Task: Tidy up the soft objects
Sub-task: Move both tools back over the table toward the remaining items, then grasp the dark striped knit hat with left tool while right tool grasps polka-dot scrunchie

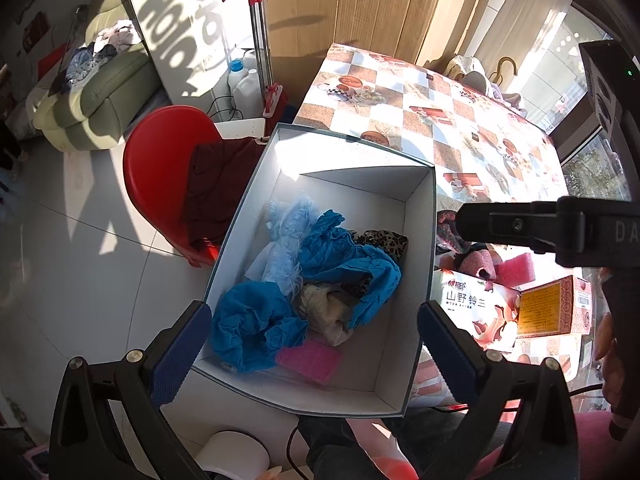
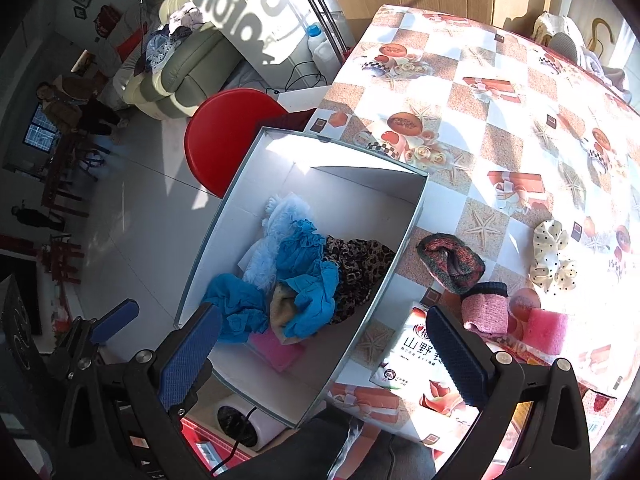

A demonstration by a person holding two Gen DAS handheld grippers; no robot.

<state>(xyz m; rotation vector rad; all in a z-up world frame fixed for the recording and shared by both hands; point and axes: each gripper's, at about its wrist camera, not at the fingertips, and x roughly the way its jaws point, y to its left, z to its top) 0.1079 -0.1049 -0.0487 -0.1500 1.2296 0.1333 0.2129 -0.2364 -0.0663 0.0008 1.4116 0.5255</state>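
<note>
A white box (image 1: 416, 216) (image 2: 356, 196) on the table's left edge holds blue cloths (image 1: 340, 256) (image 2: 308, 280), a light blue fluffy piece (image 1: 288, 236) (image 2: 280, 220), a leopard cloth (image 1: 384, 240) (image 2: 356, 264), a beige cloth (image 1: 324, 308) and a pink sponge (image 1: 310, 360) (image 2: 276, 348). On the table to the right lie a dark knitted piece (image 2: 450, 262), a pink knitted piece (image 2: 486, 306) (image 1: 478, 264), a pink sponge (image 2: 546, 330) (image 1: 516, 270) and a dotted scrunchie (image 2: 552, 256). My left gripper (image 1: 314, 344) is open and empty above the box. My right gripper (image 2: 324, 348) is open and empty over the box's near right corner.
A tissue pack (image 2: 420, 364) (image 1: 476, 304) and an orange carton (image 1: 552, 308) lie near the table's front edge. A red stool (image 1: 160, 184) (image 2: 224, 132) with a dark red cloth (image 1: 216, 184) stands left of the box. A checked tablecloth (image 2: 500, 140) covers the table.
</note>
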